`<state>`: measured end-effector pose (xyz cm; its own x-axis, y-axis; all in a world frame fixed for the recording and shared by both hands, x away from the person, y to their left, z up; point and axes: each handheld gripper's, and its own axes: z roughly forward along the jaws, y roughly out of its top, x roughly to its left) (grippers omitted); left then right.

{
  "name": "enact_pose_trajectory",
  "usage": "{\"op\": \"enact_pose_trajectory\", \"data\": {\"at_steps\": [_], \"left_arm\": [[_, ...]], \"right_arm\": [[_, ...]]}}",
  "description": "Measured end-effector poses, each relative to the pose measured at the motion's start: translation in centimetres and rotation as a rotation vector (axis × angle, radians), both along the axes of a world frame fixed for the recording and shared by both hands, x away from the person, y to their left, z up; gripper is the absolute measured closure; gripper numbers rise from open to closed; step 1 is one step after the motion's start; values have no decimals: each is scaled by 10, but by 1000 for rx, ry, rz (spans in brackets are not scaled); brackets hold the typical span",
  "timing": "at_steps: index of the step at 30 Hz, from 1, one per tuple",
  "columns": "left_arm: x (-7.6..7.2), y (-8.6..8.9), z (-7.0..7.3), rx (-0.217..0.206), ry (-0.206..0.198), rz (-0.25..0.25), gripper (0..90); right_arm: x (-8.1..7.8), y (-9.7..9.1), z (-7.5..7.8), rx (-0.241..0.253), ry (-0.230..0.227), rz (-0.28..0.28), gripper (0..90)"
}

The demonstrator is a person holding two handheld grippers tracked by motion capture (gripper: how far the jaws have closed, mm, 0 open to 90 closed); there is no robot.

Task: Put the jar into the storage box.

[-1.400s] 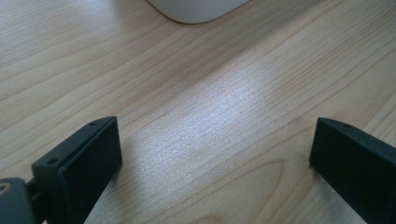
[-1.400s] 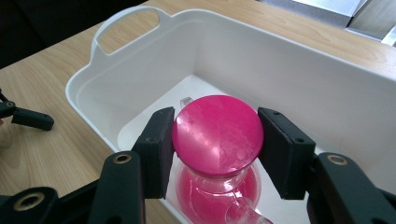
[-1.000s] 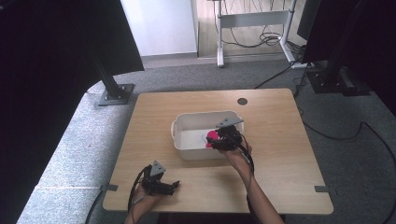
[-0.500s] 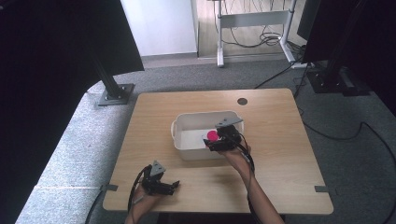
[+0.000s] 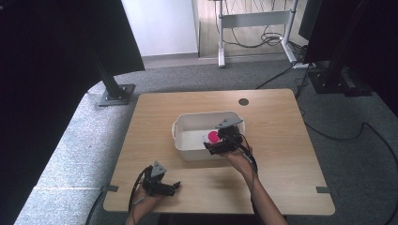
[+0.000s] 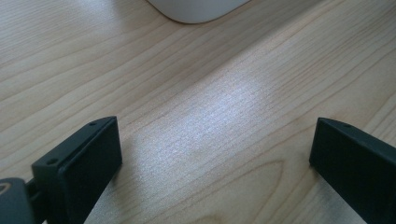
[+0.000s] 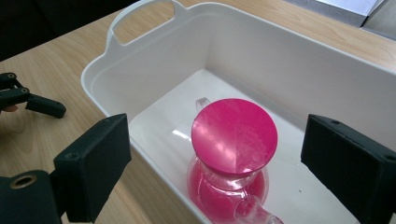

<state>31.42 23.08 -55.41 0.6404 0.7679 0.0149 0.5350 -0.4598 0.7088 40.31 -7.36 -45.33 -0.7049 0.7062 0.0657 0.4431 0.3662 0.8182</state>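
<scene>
Right gripper (image 7: 215, 158) fingers apart above pink-lidded jug (image 7: 232, 158) near tub's (image 5: 187, 152) front wall, left gripper (image 6: 215, 154) fingers apart, seemingly resting on table (image 6: 187, 70)

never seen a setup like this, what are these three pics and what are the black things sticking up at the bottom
No robot here: a person at a wooden table holds hand-operated tongs in each hand. The high view looks down from above. It shows the left tongs low over bare wood near the table's front edge, and the right tongs reaching over a white plastic tub.

The other two pictures come from cameras riding on the tongs, so the black blocks at the bottom are each pair's own jaws. Both pairs are open and hold nothing. The right gripper view looks into the tub, at a clear glass jug with a pink lid, seemingly holding pink liquid.
</scene>
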Motion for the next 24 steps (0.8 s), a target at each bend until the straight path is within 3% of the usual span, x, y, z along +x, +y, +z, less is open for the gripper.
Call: {"op": "enact_pose_trajectory", "data": {"at_steps": [24], "left_arm": [[0, 0, 0, 0, 0, 0, 20]], "right_arm": [[-14, -12, 6, 4, -21, 3, 75]]}}
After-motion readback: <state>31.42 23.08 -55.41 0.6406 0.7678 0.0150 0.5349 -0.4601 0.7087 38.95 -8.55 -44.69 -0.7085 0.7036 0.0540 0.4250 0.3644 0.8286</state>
